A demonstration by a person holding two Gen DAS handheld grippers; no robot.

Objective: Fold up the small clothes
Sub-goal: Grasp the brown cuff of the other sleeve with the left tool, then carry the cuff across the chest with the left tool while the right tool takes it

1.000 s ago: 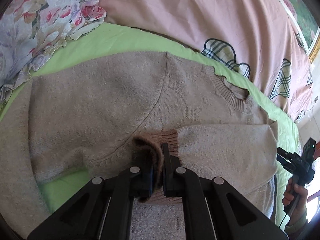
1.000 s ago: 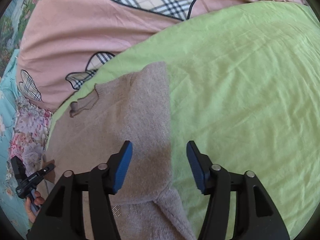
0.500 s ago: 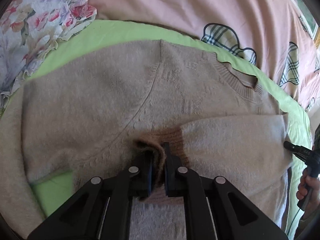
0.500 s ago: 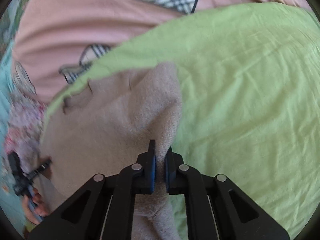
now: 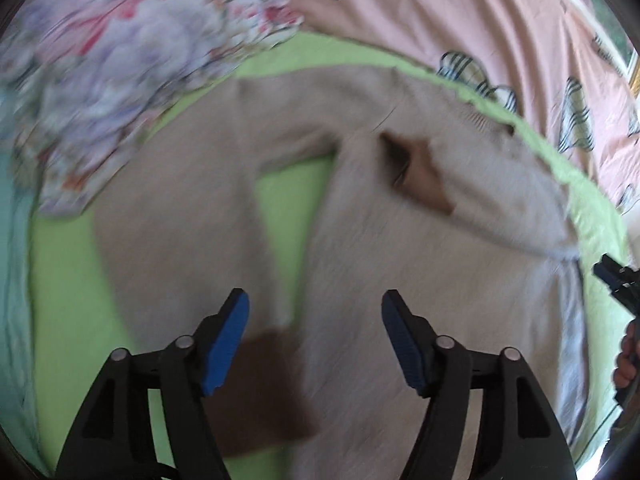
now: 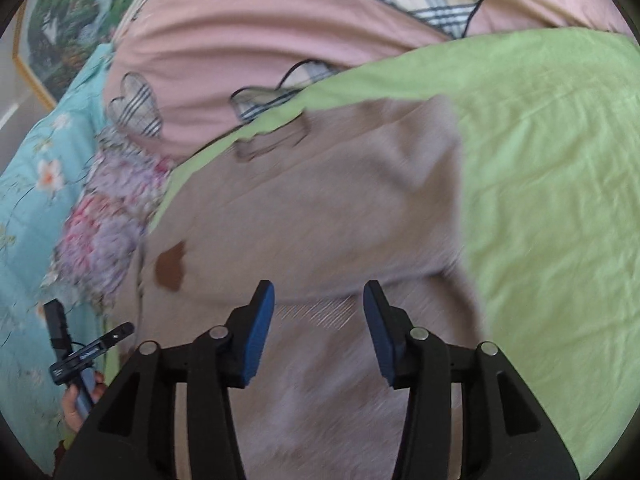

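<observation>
A beige knit sweater (image 5: 400, 248) lies on the green sheet (image 5: 72, 300), with a brown-cuffed sleeve (image 5: 424, 176) folded across its chest. Another brown cuff (image 5: 256, 392) lies below the left fingers. My left gripper (image 5: 315, 336) is open and empty above the sweater's lower part. In the right wrist view the sweater (image 6: 320, 216) fills the middle, with a brown cuff (image 6: 170, 266) at its left. My right gripper (image 6: 319, 328) is open and empty over the sweater. Both views are blurred by motion.
A pink quilt with plaid patches (image 5: 460, 12) lies beyond the sweater. A floral cloth (image 5: 112, 68) sits at the far left. The green sheet (image 6: 552, 184) spreads to the right. A teal floral cover (image 6: 36, 184) and a framed picture (image 6: 52, 36) are at the left.
Both grippers have opened. The left one let go of the brown cuff and pulled back; the right one let go of the sweater's edge. Both cameras are moving.
</observation>
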